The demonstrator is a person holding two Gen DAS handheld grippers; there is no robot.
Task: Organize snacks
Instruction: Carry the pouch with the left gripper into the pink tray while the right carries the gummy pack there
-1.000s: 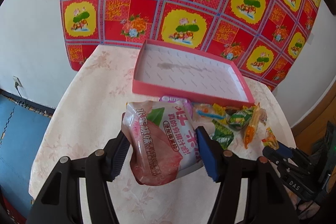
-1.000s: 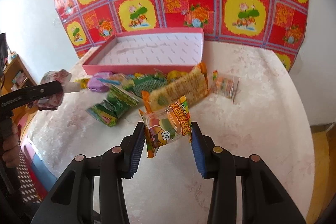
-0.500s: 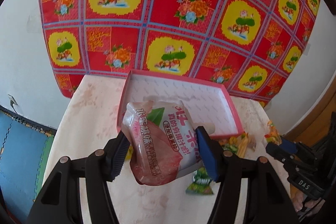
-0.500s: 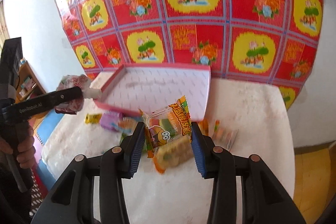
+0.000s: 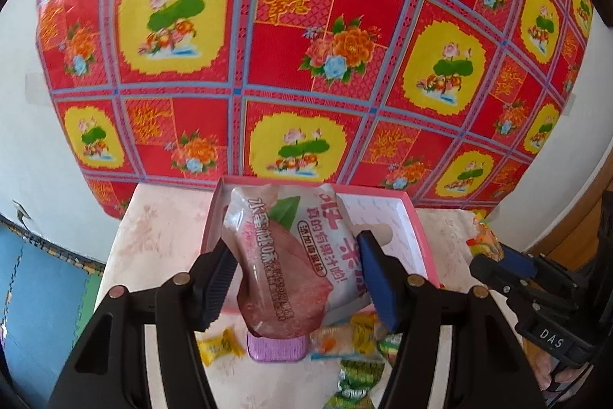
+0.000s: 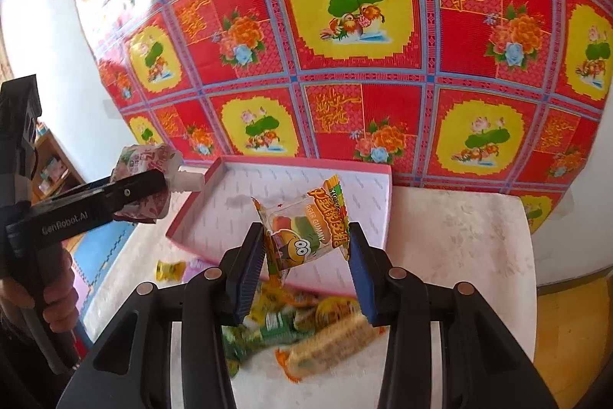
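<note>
1. The left gripper (image 5: 295, 278) is clenched on a pink juice pouch (image 5: 283, 255), its pads pressing the pouch's two sides; the jaws stand about half spread because the pouch is wide. The pouch hangs clear of the table, its white spout (image 5: 377, 232) pointing right.
2. The right gripper (image 6: 306, 257) grasps a gummy packet (image 6: 302, 229) printed with an orange band and a cartoon face, pinched at its edges with the jaws fairly narrow. The packet is held in the air in front of the box.
3. Below the grippers, loose snacks lie on the pale marbled table (image 6: 459, 255): a small yellow candy (image 5: 220, 345), a purple packet (image 5: 277, 349), green wrappers (image 5: 356, 376) and a long biscuit pack (image 6: 333, 342), blurred in the right wrist view.
4. Just beyond them sits a shallow pink box (image 6: 387, 202) with a white patterned inside. What shows of its floor holds no snacks; part is hidden behind the held items.
5. In the right wrist view a hand (image 6: 57, 298) grips the left tool's handle at the left edge.
6. Farthest back, a red and yellow floral cloth (image 5: 306, 45) covers the wall.
</note>
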